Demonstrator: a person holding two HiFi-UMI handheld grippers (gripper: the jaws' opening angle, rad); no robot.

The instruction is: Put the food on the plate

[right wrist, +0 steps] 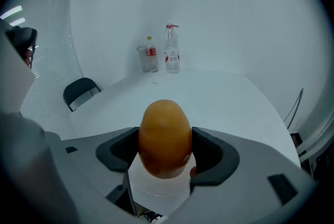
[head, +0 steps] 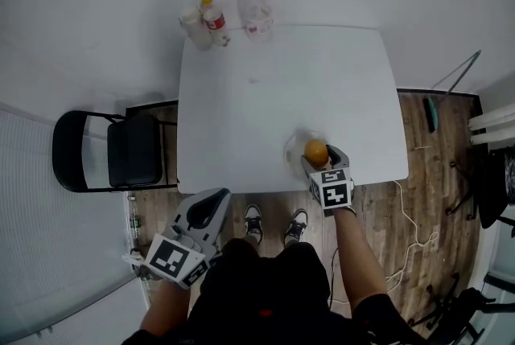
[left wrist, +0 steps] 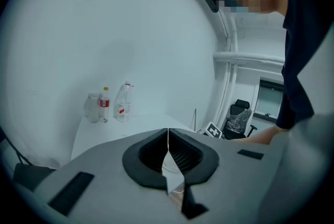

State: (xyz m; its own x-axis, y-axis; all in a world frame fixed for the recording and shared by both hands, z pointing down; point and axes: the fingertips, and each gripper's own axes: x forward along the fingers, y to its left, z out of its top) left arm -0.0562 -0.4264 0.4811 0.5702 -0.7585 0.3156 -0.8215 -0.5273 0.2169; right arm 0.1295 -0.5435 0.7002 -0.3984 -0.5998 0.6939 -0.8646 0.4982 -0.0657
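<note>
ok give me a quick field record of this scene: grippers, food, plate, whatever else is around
right gripper: shut on the orange food
orange food: over the plate; touching it or not, cannot tell
plate: pale, near edge of the white table
left gripper: jaws together, empty, off the table
far edge: red-label bottle, clear bottle
black chair: beside the table

Head view steeply down over table (head: 265, 126), gripper views low, facing across it toward shared bottles (right wrist: 171, 57)
</note>
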